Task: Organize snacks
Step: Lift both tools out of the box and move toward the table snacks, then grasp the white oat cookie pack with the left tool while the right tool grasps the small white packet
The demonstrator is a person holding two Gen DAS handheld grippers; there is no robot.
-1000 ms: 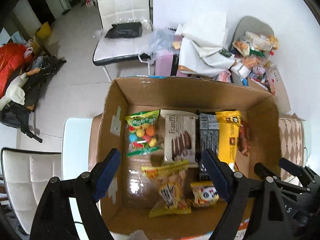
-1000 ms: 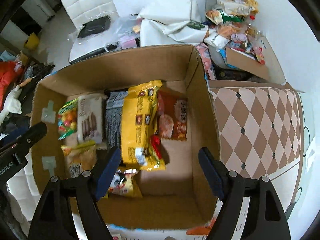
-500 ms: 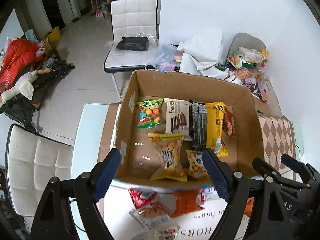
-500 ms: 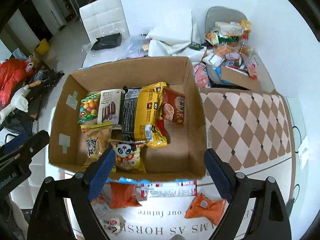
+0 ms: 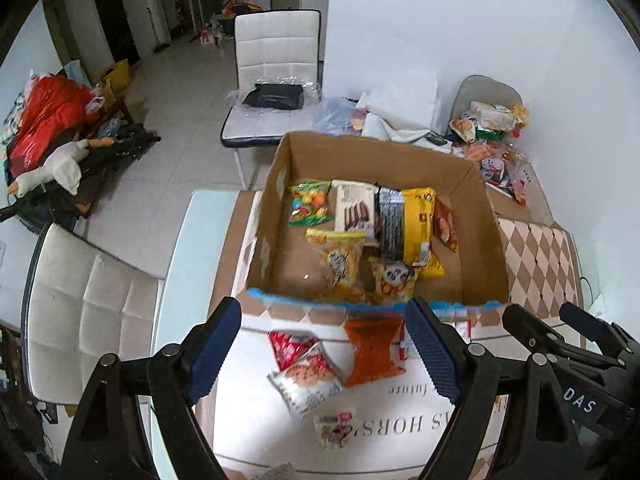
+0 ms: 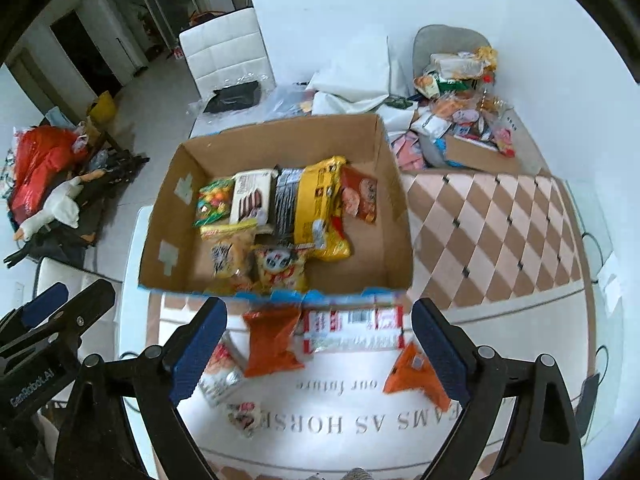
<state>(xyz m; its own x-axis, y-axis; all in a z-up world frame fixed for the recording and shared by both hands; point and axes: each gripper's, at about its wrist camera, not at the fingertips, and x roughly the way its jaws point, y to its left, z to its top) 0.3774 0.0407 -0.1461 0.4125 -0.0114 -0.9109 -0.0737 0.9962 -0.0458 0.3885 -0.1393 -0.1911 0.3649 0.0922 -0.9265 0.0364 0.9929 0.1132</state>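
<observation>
Both tongs, left tongs point(image 5: 324, 354) and right tongs point(image 6: 318, 352), are hanging apart and empty over the worktop point(image 6: 500, 336), where an orange snack packet point(image 6: 270, 340) is lying flat just before the cardboard box point(image 6: 394, 208), long axis pointing at it.

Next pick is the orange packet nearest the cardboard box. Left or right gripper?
Left, probably. The crinkled orange snack packet lies between the open left gripper fingers, nearly centred. In the right wrist view it sits left of centre of the open right gripper, below the brown cardboard box.
</observation>
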